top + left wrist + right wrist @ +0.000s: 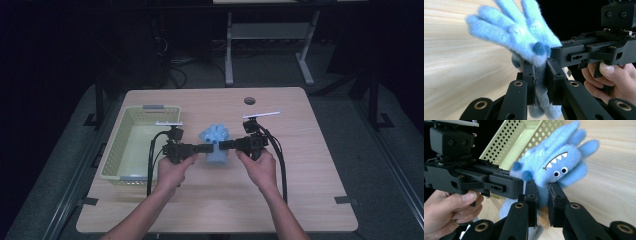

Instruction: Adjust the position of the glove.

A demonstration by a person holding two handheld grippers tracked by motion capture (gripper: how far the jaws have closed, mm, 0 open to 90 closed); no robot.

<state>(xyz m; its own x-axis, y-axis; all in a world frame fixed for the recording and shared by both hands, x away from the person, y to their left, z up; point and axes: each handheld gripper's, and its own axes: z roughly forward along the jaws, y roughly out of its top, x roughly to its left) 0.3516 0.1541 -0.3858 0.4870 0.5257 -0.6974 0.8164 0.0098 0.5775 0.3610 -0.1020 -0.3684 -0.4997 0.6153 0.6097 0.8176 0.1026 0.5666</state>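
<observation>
A fuzzy blue glove [215, 145] with a monster face, white teeth and googly eyes, hangs just above the wooden table between both hands. My left gripper [206, 148] is shut on its left side, and in the left gripper view the pads [530, 82] pinch the blue glove [524, 37] near the cuff. From the right, my right gripper [223, 145] is shut on the same glove. Its black pads [532, 200] squeeze the glove [556, 167] below the face. The glove's fingers point away from me.
A pale green perforated basket [131, 145] stands at the table's left, close to my left hand; it also appears behind the glove as the basket [524, 137]. A round cable hole [249, 100] lies near the table's far edge. Desk legs stand beyond on the dark floor.
</observation>
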